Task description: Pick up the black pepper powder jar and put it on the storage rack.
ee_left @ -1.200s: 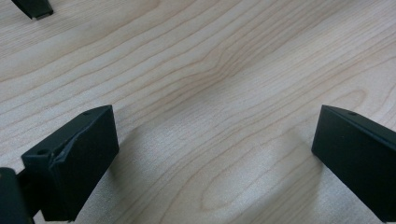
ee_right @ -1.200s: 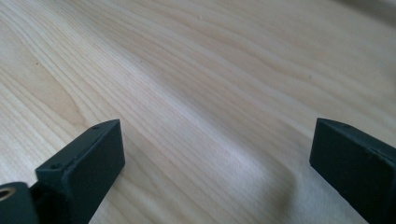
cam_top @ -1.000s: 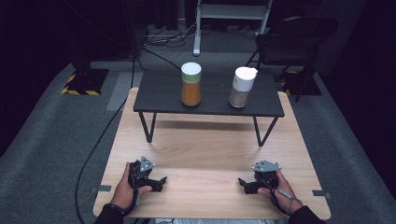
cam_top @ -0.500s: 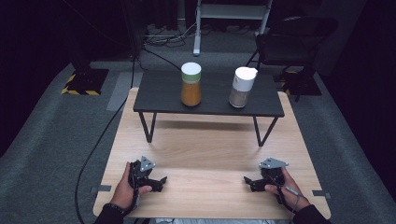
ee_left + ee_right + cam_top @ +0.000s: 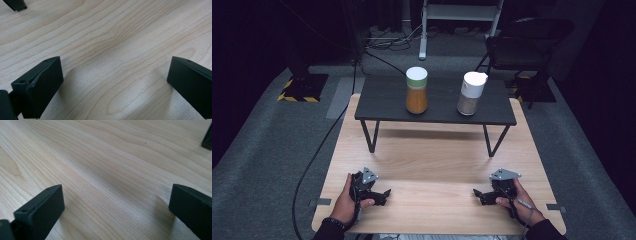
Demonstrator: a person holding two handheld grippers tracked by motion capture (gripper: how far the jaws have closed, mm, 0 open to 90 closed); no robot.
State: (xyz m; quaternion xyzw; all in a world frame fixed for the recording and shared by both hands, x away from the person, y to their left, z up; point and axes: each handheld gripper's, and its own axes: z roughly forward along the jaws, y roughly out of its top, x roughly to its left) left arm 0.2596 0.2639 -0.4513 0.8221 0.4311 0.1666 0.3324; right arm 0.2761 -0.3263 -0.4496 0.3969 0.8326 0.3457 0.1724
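We hold the left gripper (image 5: 382, 194) low over the near left part of the wooden counter (image 5: 432, 155), and the right gripper (image 5: 482, 195) low over its near right part, well apart from each other, with the two sets of jaws pointing inward toward one another. In the left gripper view the jaws stand wide apart, released, with bare wood grain between them and nothing in their grasp; the tip of the other gripper's jaw peeks in at the upper left corner. In the right gripper view the jaws are likewise spread and released over bare wood, casting soft shadows on the boards, and a dark jaw tip of the other gripper shows at the upper right edge. Each gripper carries a grey three-cornered plate on top, seen from the high view. Farther from us, a low black table (image 5: 387, 107) stands on the counter's far half. On it sits a jar of orange contents with a white and green lid (image 5: 416, 90), upright, and to its right, near but apart, a white-capped jar of pale contents (image 5: 472, 93), also upright. Both jars are well away from our grippers.
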